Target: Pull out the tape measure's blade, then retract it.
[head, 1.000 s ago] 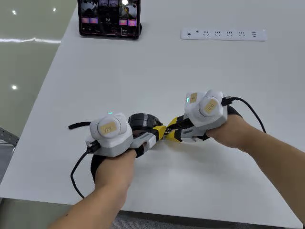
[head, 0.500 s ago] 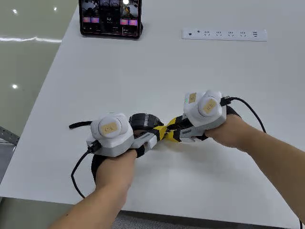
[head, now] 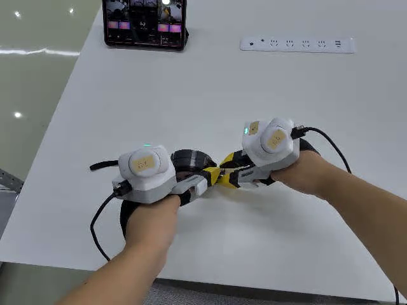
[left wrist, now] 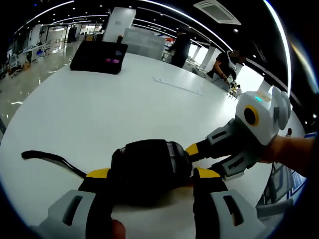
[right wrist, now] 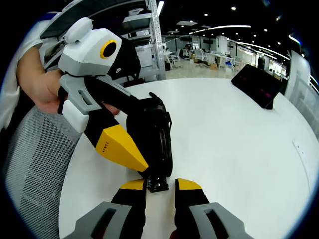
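Observation:
The black tape measure [head: 189, 161] rests on the white table, its black strap [head: 104, 166] trailing to the left. My left gripper [head: 198, 170] is shut on its case [left wrist: 149, 169], with a yellow-tipped finger on each side. My right gripper [head: 226, 175] meets it from the right, tip to tip. In the right gripper view its own fingers [right wrist: 135, 188] are shut on the small black tab [right wrist: 158, 183] at the mouth of the case [right wrist: 153, 130]. No length of blade shows between the case and the tab.
A dark tablet [head: 145, 24] with a lit screen stands at the far left of the table. A white power strip [head: 296, 44] lies at the far right. The table's left edge [head: 57, 127] and front edge [head: 254, 289] are close. Black cables trail from both grippers.
Both grippers stay pressed together at the tape measure; only the head view has shifted slightly.

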{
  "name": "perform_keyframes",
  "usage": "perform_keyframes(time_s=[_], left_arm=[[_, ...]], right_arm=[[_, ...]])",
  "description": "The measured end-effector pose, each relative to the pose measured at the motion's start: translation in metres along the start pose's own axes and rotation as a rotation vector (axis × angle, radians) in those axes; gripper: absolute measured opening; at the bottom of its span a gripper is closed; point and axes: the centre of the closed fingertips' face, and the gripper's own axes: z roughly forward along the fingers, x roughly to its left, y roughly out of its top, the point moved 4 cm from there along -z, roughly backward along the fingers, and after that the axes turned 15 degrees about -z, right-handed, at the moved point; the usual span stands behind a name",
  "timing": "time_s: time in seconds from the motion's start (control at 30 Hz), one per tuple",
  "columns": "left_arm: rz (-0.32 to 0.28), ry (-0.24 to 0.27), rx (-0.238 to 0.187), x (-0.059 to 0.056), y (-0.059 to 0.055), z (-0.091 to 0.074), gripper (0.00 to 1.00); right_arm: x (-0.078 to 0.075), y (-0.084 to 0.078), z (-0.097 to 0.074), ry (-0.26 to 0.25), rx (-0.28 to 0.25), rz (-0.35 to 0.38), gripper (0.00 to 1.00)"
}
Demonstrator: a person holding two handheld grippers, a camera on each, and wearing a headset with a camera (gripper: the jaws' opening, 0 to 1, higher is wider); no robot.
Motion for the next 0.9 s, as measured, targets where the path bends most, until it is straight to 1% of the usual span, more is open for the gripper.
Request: perform_keyframes(time_s=[0.03,0.1,0.13,0.17,0.33,0.47,0.5,0.53,0.57,0.63,0.73,0.83,0.9], left_arm=[[0.002,-0.003,0.003,-0.001,0.000,0.000,0.63],[0.009,-0.008,0.004,-0.001,0.000,0.000,0.63],[0.010,-0.014,0.004,-0.002,0.000,0.000,0.64],[0.012,-0.017,0.003,-0.002,0.000,0.000,0.64],[0.027,-0.030,0.009,-0.002,0.000,-0.003,0.65],[0.056,-0.041,0.003,-0.003,0.000,-0.005,0.65],[0.076,-0.039,-0.003,-0.003,0.001,-0.006,0.64],[0.118,-0.033,-0.011,-0.003,0.003,-0.008,0.63],[0.118,-0.034,-0.004,-0.003,0.002,-0.008,0.62],[0.121,-0.043,-0.005,-0.004,0.001,-0.008,0.64],[0.147,-0.052,-0.005,-0.005,0.001,-0.009,0.67],[0.152,-0.071,-0.018,-0.007,0.003,-0.011,0.70],[0.175,-0.074,-0.021,-0.008,0.003,-0.012,0.73]], right_arm=[[0.001,-0.001,-0.001,0.004,0.011,0.027,0.20],[0.000,-0.001,-0.001,-0.003,0.010,0.027,0.22],[0.000,-0.001,-0.002,-0.001,0.009,0.054,0.23],[0.001,0.000,-0.003,0.000,0.006,0.059,0.23],[0.002,-0.002,-0.004,-0.011,0.017,0.054,0.28],[0.003,0.000,-0.007,-0.020,0.017,0.049,0.31],[0.003,0.001,-0.009,-0.023,0.016,0.050,0.32],[0.003,0.001,-0.010,-0.027,0.014,0.050,0.33],[0.002,0.000,-0.011,-0.027,0.013,0.052,0.34],[0.003,-0.001,-0.012,-0.028,0.016,0.052,0.35],[0.005,-0.002,-0.016,-0.032,0.021,0.054,0.38],[0.006,-0.002,-0.020,-0.043,0.015,0.055,0.40],[0.007,-0.002,-0.022,-0.047,0.014,0.056,0.41]])
